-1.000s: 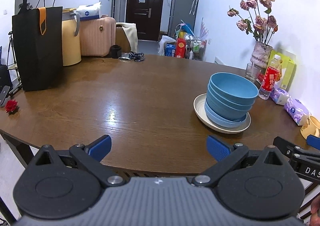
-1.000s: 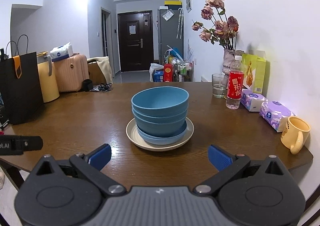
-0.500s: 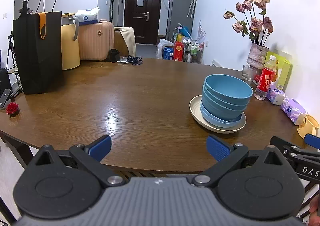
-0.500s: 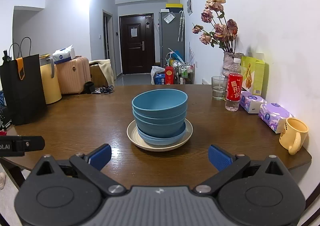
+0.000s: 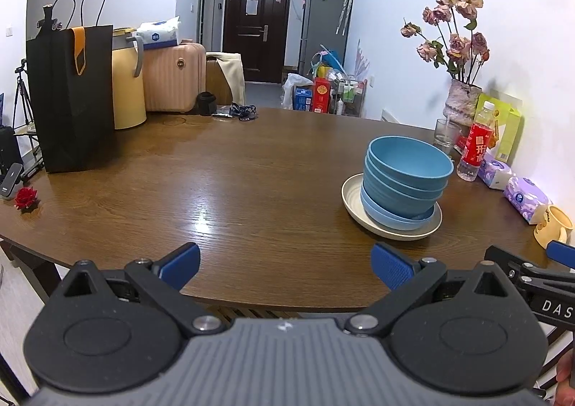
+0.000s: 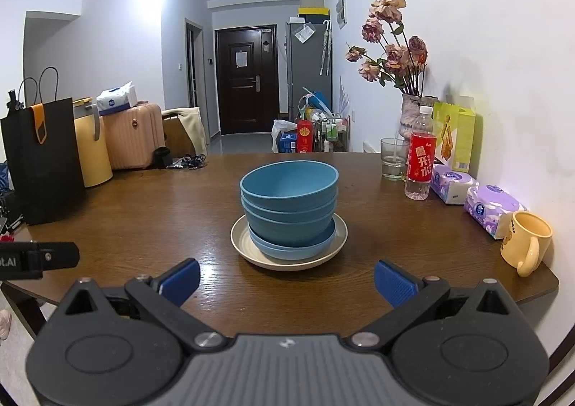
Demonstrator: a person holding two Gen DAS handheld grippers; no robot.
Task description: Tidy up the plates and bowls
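Observation:
A stack of blue bowls (image 6: 289,206) (image 5: 406,179) sits nested on a light blue plate, which rests on a cream plate (image 6: 240,244) (image 5: 352,204) on the brown wooden table (image 5: 222,197). My right gripper (image 6: 285,280) is open, empty, and faces the stack straight on from the table's near edge. My left gripper (image 5: 285,266) is open and empty too, with the stack ahead to its right. The right gripper's fingers (image 5: 560,253) show at the right edge of the left wrist view.
Along the right wall stand a yellow mug (image 6: 528,244), purple tissue packs (image 6: 492,206), a red-labelled bottle (image 6: 420,165), a glass (image 6: 393,158) and a vase of dried roses (image 6: 413,111). A black paper bag (image 5: 72,97) and a small red rose (image 5: 26,197) sit at the table's left.
Both grippers have drawn back slightly from the table and lifted a little; the stack looks a bit farther off. The bowls and plates have not moved.

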